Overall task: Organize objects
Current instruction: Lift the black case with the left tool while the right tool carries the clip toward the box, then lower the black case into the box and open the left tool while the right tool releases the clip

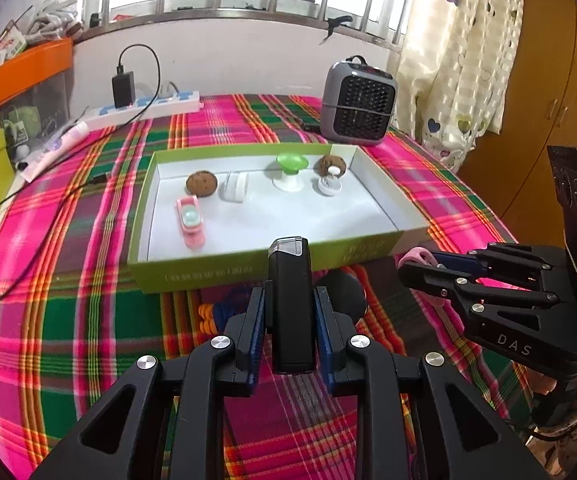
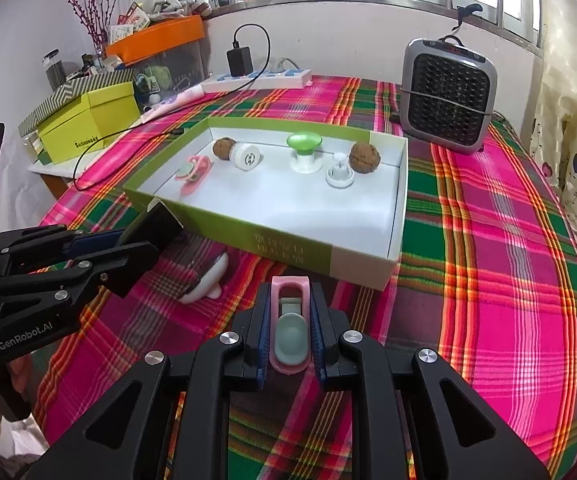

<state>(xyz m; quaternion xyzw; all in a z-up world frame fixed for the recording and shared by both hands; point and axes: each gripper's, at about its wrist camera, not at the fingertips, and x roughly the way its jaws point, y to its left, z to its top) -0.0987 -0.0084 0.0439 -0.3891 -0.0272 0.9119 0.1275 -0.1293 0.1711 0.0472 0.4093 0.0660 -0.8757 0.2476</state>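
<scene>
My left gripper (image 1: 290,312) is shut on a black rectangular device with a clear cap (image 1: 290,300), held just short of the green-walled box (image 1: 248,268). My right gripper (image 2: 290,328) is shut on a pink clip with a pale green middle (image 2: 290,324), in front of the same box (image 2: 288,248). Inside the box lie another pink clip (image 1: 190,220), two brown balls (image 1: 201,184) (image 1: 330,165), a white roll (image 1: 235,187), a green-topped white stand (image 1: 290,172) and a small white cap (image 1: 329,186).
A white-and-dark object (image 2: 206,280) lies on the plaid cloth between the grippers, with a dark round thing (image 1: 344,290) and orange-blue item (image 1: 216,316) nearby. A grey heater (image 2: 448,96), power strip (image 2: 256,78), cable (image 1: 20,240) and yellow-green box (image 2: 92,120) ring the table.
</scene>
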